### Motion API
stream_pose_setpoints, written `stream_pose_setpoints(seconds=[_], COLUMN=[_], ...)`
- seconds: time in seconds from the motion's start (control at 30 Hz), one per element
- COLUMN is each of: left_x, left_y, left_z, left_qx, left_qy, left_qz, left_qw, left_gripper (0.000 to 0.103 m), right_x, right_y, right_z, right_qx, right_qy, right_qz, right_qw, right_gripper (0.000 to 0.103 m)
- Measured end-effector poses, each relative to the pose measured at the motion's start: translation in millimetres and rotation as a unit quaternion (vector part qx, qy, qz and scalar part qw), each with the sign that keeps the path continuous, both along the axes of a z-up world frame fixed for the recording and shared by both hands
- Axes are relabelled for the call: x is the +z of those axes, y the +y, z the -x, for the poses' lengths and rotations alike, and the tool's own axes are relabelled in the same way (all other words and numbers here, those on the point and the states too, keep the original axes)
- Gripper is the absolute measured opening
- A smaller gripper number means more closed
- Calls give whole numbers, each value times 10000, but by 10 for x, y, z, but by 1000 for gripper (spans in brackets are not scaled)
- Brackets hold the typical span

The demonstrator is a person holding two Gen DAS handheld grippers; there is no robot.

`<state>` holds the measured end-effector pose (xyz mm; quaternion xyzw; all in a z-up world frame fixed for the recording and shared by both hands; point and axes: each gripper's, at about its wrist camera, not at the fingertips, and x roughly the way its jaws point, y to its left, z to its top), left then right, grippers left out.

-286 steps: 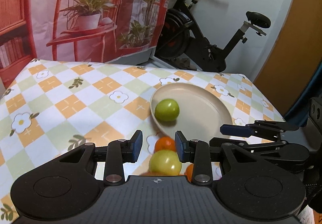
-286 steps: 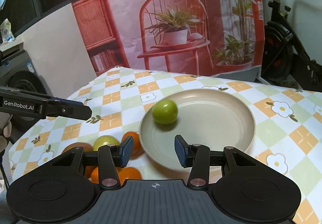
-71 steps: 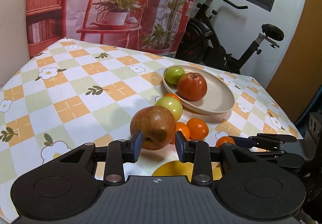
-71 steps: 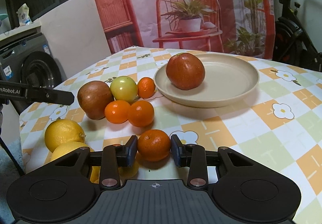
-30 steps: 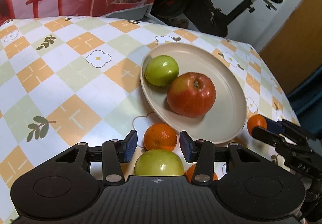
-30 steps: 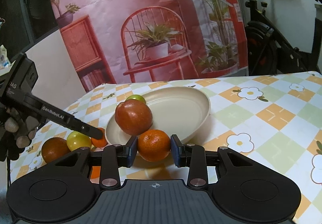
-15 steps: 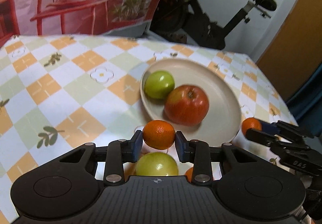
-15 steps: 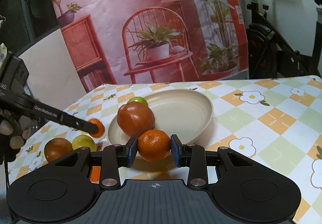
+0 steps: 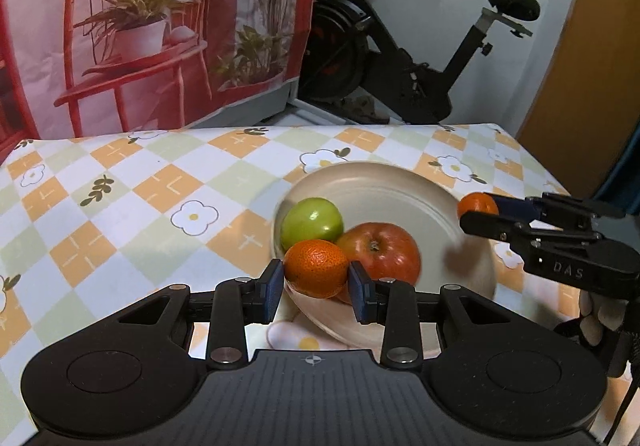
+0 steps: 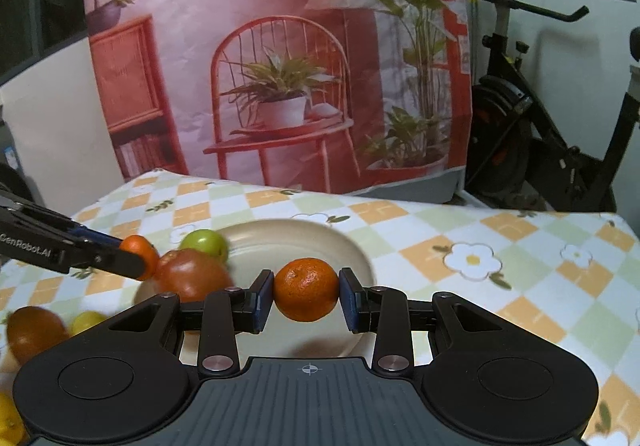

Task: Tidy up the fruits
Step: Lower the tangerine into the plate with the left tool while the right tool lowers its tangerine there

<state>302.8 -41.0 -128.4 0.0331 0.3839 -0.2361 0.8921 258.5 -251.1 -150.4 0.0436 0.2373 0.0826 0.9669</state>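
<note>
Orange, item one: a small tangerine (image 9: pixel 316 268) pinched between the pads of my left gripper (image 9: pixel 317 288), now raised over the near rim of the beige plate (image 9: pixel 400 189); half a second ago it sat lower, short of that rim. Item two: a second tangerine (image 10: pixel 306 289) clamped in my right gripper (image 10: pixel 306 300), carried further in over the plate's right edge than before. On the plate, unchanged: a green apple (image 9: pixel 312 224) touching a red apple (image 9: pixel 380 248), both near the left rim. Off the plate, at the checked tablecloth's (image 9: pixel 120 181) left edge in the right wrist view: a brownish-red fruit (image 10: pixel 34 328) beside a yellow-green one (image 10: pixel 86 321).
</note>
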Motion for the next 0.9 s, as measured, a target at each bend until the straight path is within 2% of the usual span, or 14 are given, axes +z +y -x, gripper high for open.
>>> stream_pose_setpoints(seconds=[0.4,0.53,0.9], left_x=[-113,-151,-96], left_y=[-41,-95,-79], left_z=[-195,-208,-203], left_qx=[-60,-102,-32], left_qy=[115,62,182], left_qz=[-138,-244,-177], left_qw=[9998,9996,9997], left_gripper=[37,37,38], right_x=[-147,-182,-198], right_y=[9,7,-5], right_z=[-366,-395,-390], right_qx=[-53,-85,-228], right_qy=[220,251,254], right_qz=[170,203,233], right_qw=[9996,9994,9991], right_gripper=[32,32,33])
